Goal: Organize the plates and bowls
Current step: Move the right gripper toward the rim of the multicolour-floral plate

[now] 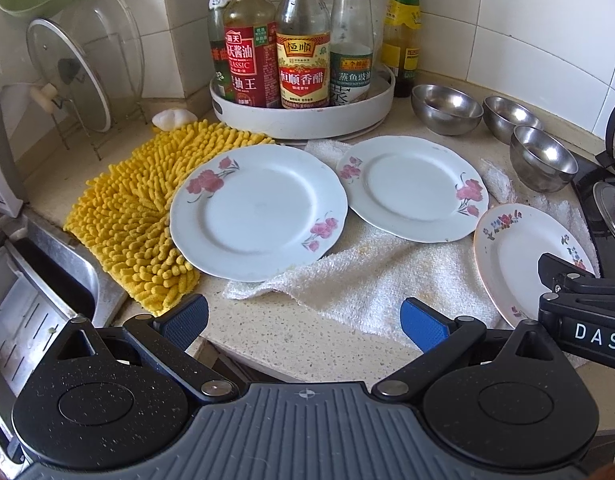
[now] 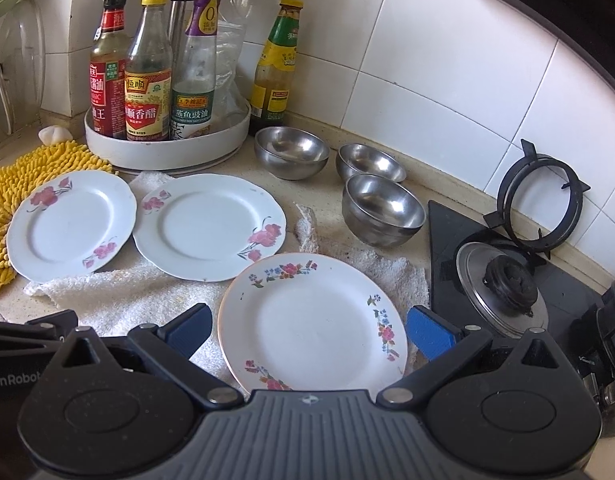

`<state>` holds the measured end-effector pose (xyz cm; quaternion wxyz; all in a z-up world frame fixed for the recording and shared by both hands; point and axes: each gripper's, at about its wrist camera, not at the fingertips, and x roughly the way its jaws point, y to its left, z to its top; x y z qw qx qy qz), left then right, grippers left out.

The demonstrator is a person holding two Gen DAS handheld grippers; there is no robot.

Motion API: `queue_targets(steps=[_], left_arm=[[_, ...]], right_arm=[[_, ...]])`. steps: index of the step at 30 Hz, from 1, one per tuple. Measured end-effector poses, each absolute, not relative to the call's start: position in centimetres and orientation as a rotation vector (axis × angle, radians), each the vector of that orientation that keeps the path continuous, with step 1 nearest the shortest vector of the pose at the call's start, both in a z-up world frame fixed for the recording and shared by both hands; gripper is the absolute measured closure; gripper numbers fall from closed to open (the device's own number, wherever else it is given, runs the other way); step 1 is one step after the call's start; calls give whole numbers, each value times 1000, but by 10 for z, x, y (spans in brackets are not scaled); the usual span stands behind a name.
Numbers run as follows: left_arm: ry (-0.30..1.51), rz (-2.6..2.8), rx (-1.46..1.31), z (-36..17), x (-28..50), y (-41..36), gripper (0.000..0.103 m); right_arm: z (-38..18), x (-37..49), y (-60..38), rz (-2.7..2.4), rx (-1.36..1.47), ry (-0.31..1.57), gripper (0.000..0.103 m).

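Three white plates lie flat on the counter. The left pink-flower plate [image 1: 259, 216] [image 2: 69, 226] rests partly on a yellow mat, the middle pink-flower plate [image 1: 413, 188] [image 2: 209, 226] on a white towel. The multicolour-flower plate [image 1: 523, 256] [image 2: 311, 320] lies nearest my right gripper [image 2: 309, 330], which stands open with its blue pads either side of the plate's near half. My left gripper [image 1: 303, 322] is open above the towel's front edge, holding nothing. Three steel bowls stand behind the plates: a large one [image 1: 446, 109] [image 2: 291, 152], a small one [image 1: 511, 118] [image 2: 369, 162] and a nearer one [image 1: 543, 158] [image 2: 383, 210].
A white turntable tray [image 1: 303, 118] [image 2: 167, 148] of sauce bottles stands at the back. A yellow chenille mat [image 1: 127, 216] and white towel [image 1: 359, 280] cover the counter. Left is a sink [image 1: 47, 280] and a glass lid [image 1: 71, 68] in a rack. Right is a gas hob [image 2: 503, 280].
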<state>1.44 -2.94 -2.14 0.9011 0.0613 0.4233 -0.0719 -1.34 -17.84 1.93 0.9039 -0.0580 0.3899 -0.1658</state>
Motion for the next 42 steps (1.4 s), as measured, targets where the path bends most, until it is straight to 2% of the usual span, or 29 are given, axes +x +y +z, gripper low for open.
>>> queue_targets(steps=[42], left_arm=[[869,-162,127,-18,15,-28,0]], right_arm=[[14,-11,-179,-332,-64,838,0]])
